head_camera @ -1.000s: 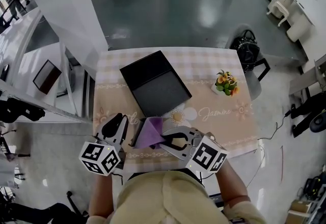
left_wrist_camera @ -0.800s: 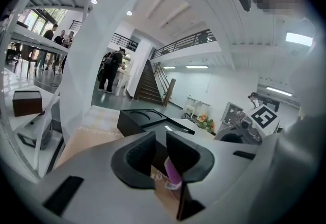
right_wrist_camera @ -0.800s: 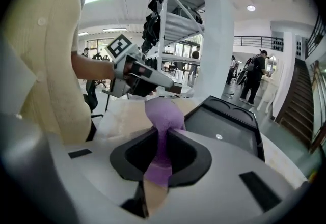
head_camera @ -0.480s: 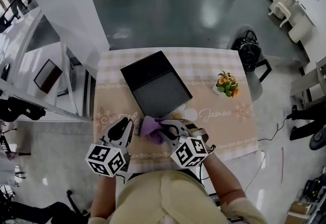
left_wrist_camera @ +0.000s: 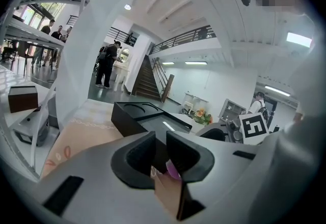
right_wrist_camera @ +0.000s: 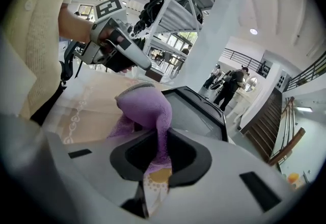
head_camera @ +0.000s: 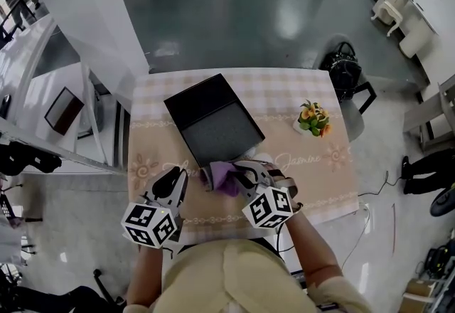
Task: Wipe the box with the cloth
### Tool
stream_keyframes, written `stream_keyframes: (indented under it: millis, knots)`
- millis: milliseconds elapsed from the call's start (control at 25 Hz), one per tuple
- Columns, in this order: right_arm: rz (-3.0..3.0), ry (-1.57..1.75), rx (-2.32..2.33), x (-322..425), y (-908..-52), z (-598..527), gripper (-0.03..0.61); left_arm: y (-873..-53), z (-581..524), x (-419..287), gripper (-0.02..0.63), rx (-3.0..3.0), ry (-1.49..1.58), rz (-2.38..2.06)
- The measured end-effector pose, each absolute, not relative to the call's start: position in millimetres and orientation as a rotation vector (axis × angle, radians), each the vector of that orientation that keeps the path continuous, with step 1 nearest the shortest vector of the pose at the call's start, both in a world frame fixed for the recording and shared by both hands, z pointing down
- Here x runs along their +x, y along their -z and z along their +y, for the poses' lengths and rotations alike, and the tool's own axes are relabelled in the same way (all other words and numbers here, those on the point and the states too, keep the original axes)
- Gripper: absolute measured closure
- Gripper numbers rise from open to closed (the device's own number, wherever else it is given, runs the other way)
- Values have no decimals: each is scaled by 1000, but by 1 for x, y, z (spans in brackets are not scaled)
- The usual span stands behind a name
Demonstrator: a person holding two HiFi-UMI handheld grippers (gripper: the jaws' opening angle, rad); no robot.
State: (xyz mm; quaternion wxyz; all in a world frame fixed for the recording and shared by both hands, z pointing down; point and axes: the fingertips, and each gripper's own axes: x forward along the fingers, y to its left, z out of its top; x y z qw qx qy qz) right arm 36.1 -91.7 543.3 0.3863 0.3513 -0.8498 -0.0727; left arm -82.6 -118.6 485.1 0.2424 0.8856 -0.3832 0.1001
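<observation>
1. Head view: the flat black box (head_camera: 213,123) lies askew on the far left part of the checked desk (head_camera: 298,91). The purple cloth (head_camera: 225,178) is bunched just beside the box's near corner.
2. Right gripper (right_wrist_camera: 158,154): its jaws are pinching a fold of the cloth, which rises between them and flops over toward the box.
3. Left gripper (left_wrist_camera: 160,152): its jaws stand a little apart with nothing between them. It hovers just left of the cloth, near the box's near edge, and seems to be clear of the box.
4. Cloth: it looks soft, light and limp, so it will probably bunch and drag rather than push. A deep pinch on a thick fold, as now, leaves a wad of fabric free to press on the surface.
5. Box: it looks stiff, shallow and fairly light, with a smooth dark face. Wiping may make it slide on the desk. The raised rim at the near left corner looks like the best place to steady it, not the flat panel.
</observation>
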Motion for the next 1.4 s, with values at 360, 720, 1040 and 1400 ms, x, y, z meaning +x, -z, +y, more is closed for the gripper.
stream_keyframes:
  millis: [360,720,1040,1400]
  knots:
    - [-2086,123,1032,76,-545,-106,506,-487,-119,-63,540,2440,-277,-999]
    - [-2035,101,1099,105,-545,-115,505,-488,-118,-52,540,2433,-273,-966]
    - [-1957,79,1185,134,-545,-123,505,-490,-116,-44,540,2423,-278,-946]
    - [-1896,65,1243,154,-537,-123,505,-491,-115,-36,540,2437,-288,-929]
